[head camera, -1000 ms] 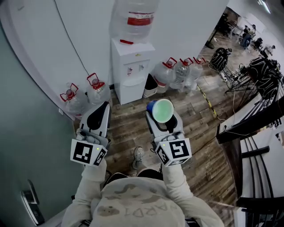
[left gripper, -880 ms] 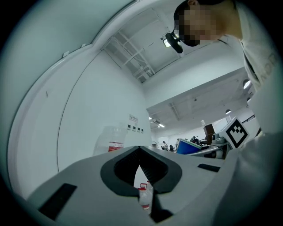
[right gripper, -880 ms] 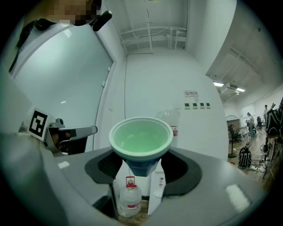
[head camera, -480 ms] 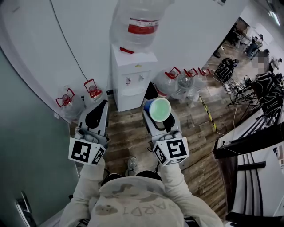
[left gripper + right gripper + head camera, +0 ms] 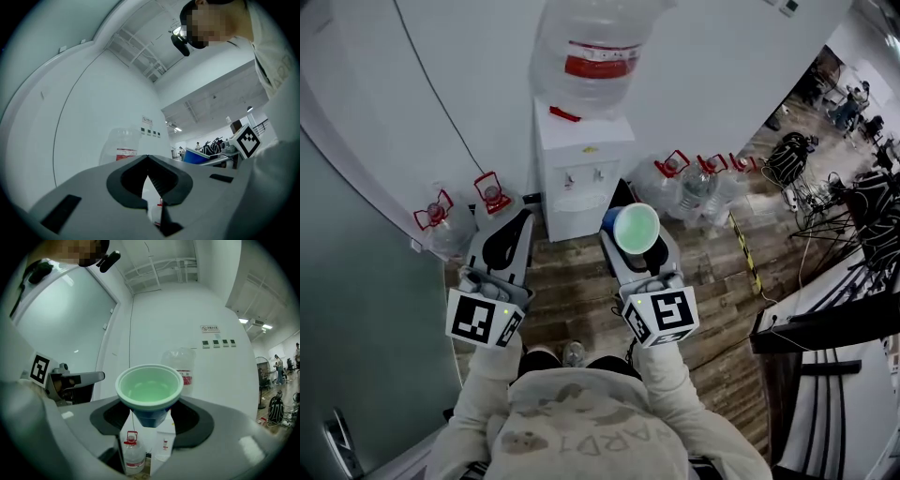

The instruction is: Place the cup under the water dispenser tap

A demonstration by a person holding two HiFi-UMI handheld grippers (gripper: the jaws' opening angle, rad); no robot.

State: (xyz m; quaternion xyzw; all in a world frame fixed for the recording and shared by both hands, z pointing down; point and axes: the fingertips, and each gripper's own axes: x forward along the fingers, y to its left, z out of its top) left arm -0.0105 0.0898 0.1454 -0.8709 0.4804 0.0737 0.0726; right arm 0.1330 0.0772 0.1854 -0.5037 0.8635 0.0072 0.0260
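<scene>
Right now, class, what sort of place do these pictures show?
Probably an office or lab's water corner: a white water dispenser with a big bottle on top, spare water bottles on the wooden floor, and equipment stands beyond.

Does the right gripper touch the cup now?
Touching. In the right gripper view the cup sits upright between the jaws of the right gripper, which clamp its blue base.

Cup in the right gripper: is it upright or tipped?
Upright. The cup stands mouth-up between the right gripper's jaws, its green inside showing from above in the head view.
</scene>
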